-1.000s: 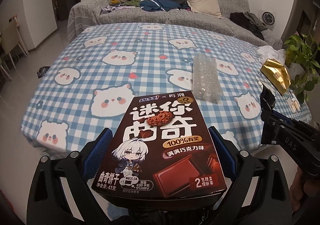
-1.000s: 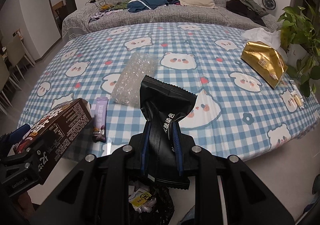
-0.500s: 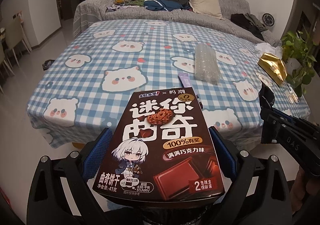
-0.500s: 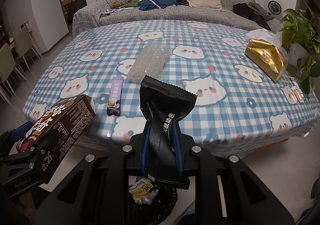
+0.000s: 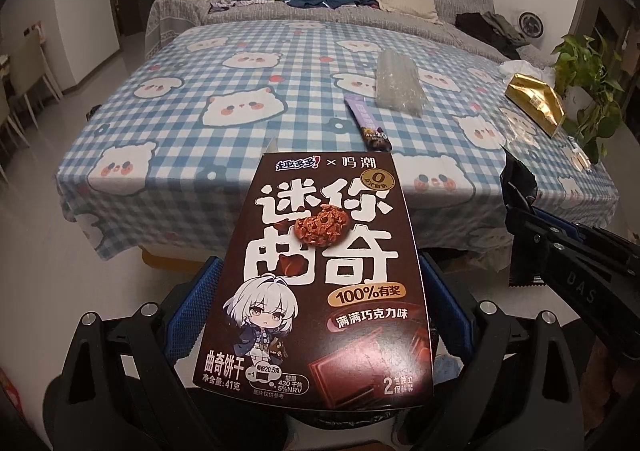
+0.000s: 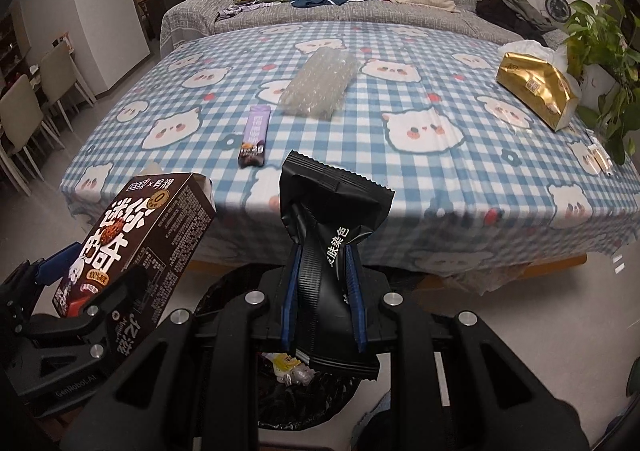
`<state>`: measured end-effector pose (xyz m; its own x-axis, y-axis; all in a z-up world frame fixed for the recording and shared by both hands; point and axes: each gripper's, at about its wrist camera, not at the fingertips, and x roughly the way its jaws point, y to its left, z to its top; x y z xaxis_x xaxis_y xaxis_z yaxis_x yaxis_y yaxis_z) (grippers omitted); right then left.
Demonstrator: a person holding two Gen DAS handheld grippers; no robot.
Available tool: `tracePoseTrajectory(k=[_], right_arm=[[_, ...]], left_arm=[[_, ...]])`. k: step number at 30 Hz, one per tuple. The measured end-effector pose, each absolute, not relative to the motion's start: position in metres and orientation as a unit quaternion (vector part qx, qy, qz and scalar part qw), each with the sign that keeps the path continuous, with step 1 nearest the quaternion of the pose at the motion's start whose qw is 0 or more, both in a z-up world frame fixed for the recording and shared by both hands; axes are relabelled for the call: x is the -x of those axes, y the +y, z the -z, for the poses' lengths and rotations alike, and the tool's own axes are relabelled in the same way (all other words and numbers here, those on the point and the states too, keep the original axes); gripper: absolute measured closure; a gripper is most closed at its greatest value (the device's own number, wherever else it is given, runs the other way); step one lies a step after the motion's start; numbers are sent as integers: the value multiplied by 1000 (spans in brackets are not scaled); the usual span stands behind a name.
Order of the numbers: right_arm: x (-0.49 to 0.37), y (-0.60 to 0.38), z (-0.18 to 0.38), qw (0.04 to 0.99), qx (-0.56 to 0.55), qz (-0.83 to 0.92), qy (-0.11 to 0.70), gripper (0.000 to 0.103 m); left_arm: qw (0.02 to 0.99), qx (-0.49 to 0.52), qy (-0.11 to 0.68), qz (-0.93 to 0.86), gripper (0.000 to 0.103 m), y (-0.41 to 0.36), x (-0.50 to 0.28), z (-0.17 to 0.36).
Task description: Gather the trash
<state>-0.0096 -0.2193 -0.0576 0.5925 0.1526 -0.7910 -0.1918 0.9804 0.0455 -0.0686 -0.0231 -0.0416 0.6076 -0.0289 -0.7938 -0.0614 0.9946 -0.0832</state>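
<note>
My left gripper is shut on a brown cookie box, held flat between its blue pads off the table's near edge. From the right wrist view the same cookie box sits at lower left. My right gripper is shut on a crumpled black sachet, which also shows at the right in the left wrist view, black sachet. Below both grippers stands a trash bin lined with a black bag, with wrappers inside. On the checked tablecloth lie a purple snack stick, a clear bubble-wrap piece and a gold packet.
A grey sofa with a backpack, pillow and clothes runs behind the table. A potted plant stands at the table's right end. Chairs stand at far left. Bare floor lies between the table's near edge and the bin.
Both grippers have drawn back from the table and sunk a little, each keeping its item. The table looks farther off, and the bin now shows more fully under the right gripper.
</note>
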Motion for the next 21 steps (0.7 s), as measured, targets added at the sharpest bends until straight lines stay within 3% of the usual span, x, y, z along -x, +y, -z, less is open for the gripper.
tracePoseTrajectory(k=[21], right_arm=[[20,-215,136,859,45,-91,502,82]], left_arm=[[864,54,501,-15,12,-23,75,120]])
